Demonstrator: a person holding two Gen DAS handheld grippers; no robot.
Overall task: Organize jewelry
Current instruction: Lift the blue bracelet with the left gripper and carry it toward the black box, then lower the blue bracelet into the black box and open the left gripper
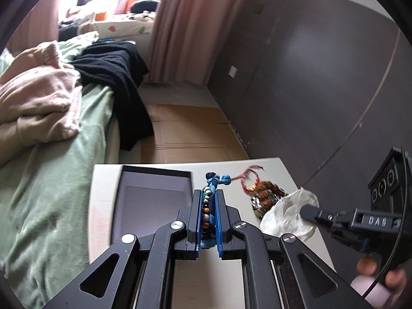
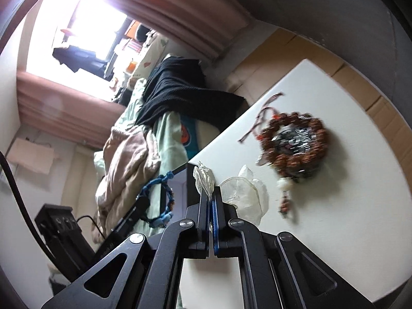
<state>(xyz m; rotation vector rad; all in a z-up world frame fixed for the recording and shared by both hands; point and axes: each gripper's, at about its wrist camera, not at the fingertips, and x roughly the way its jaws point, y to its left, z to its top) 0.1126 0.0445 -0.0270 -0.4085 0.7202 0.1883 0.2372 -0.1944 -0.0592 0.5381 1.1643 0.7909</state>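
Left gripper (image 1: 208,200) jaws clamp the blue beaded bracelet (image 1: 209,198) above the worktop (image 1: 296,234) beside the open box (image 1: 152,195), right gripper (image 2: 211,198) jaws pinch a clear plastic bag (image 2: 244,193)

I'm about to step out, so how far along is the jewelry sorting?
Early stage. The open box shows nothing inside yet. In hand: the left hand-held gripper clamps the blue beaded bracelet, and the right hand-held gripper pinches a clear pouch. Left: the brown bead bracelet lies on the table.
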